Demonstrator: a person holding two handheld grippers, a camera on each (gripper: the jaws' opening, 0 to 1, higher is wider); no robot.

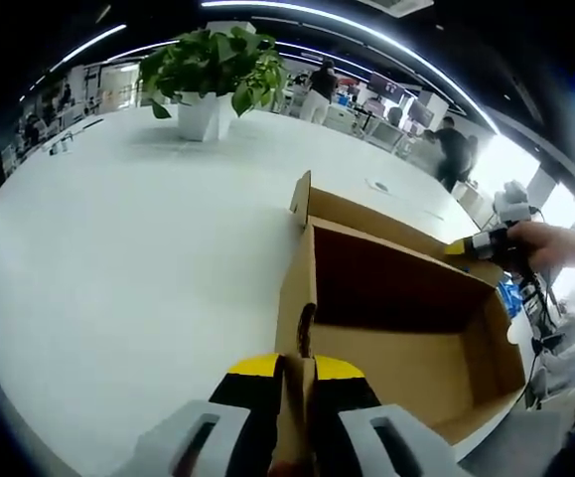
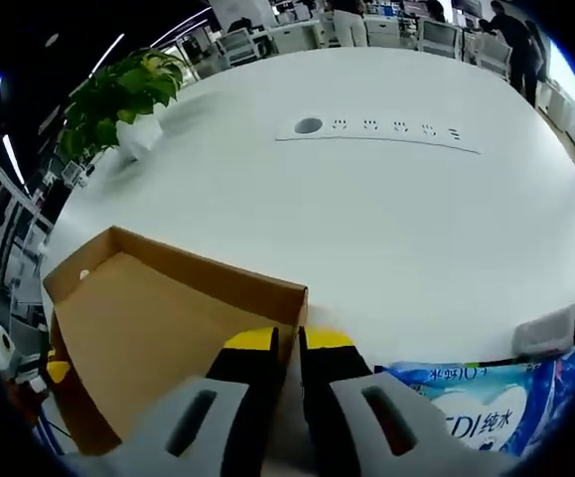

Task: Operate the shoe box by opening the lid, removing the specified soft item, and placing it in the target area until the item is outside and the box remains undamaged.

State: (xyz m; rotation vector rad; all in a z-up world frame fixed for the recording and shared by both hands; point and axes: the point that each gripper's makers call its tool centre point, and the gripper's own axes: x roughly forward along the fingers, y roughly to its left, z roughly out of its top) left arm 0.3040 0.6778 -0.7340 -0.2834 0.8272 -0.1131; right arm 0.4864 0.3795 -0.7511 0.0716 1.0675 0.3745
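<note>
The shoe box (image 1: 396, 298) lies open on the white table (image 1: 118, 248), its lid (image 2: 158, 328) swung out flat. In the left gripper view, the left gripper (image 1: 297, 383) has its jaws pinching the near wall of the box. In the right gripper view, the right gripper (image 2: 287, 348) has its jaws pressed together on the lid's edge. A blue-and-white soft pack (image 2: 486, 407) lies on the table just right of that gripper, already outside the box, whose inside looks bare. A potted plant (image 1: 213, 70) stands far off. The opening step looks done and the item seems out; the next move probably calls for releasing the cardboard gently, without tearing it.
</note>
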